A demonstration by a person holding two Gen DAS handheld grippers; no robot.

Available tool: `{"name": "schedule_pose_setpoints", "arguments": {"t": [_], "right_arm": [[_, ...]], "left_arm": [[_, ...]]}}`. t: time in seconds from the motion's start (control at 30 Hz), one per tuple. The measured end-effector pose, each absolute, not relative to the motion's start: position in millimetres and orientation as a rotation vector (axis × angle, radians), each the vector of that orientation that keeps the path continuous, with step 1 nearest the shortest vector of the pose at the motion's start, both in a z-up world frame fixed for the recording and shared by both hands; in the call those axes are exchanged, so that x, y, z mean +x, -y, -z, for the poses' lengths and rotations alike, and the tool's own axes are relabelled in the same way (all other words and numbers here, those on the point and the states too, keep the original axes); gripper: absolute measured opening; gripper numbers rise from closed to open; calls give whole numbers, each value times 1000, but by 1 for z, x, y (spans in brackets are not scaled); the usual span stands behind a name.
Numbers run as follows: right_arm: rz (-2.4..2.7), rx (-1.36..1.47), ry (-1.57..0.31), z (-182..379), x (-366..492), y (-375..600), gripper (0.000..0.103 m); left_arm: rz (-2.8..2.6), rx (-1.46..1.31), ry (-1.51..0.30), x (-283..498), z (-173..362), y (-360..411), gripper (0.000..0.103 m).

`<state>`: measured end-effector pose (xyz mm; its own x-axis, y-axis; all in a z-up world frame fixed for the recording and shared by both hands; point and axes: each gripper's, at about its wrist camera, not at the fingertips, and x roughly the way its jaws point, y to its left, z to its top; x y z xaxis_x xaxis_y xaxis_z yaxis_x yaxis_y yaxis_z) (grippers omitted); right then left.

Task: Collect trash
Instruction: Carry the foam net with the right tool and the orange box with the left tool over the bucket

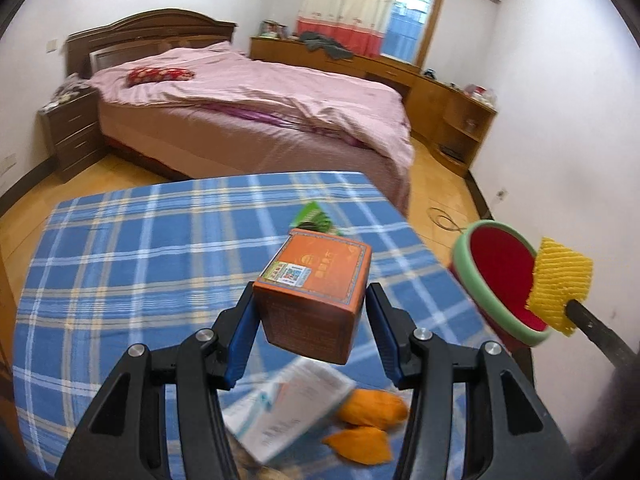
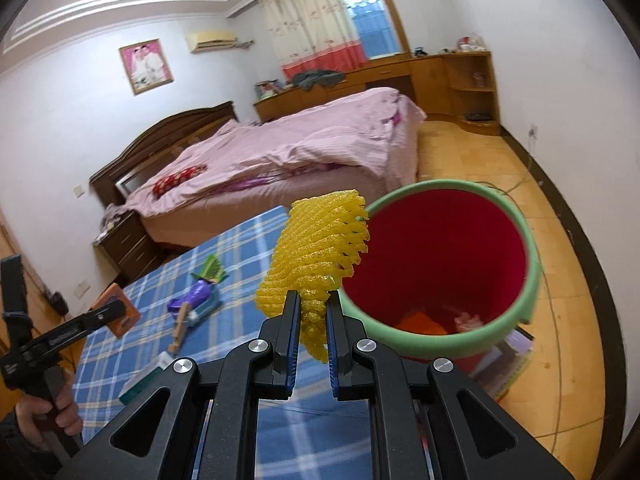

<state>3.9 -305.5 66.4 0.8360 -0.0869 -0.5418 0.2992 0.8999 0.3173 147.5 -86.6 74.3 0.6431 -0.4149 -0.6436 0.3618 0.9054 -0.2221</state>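
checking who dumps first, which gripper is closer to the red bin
Right. The right gripper holds the yellow foam net at the rim of the red bin. The left gripper holds the orange box over the checked table, off to the bin's side.

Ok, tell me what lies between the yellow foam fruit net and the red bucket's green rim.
Nothing. In the right wrist view, the yellow foam net, pinched in the right gripper, overlaps the green rim.
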Motion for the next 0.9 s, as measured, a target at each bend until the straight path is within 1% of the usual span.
{"name": "schedule_pose_setpoints", "arguments": {"t": [0.43,0.63,0.9], "right_arm": [[289,484,-541,-60,-31,355,12],[319,510,-524,-59,-42,383,12],[357,534,-509,-53,-52,412,13]], "left_arm": [[640,16,-808,124,-87,178,53],[693,79,-791,118,-92,227,53],[757,106,-799,121,-82,286,53]]}}
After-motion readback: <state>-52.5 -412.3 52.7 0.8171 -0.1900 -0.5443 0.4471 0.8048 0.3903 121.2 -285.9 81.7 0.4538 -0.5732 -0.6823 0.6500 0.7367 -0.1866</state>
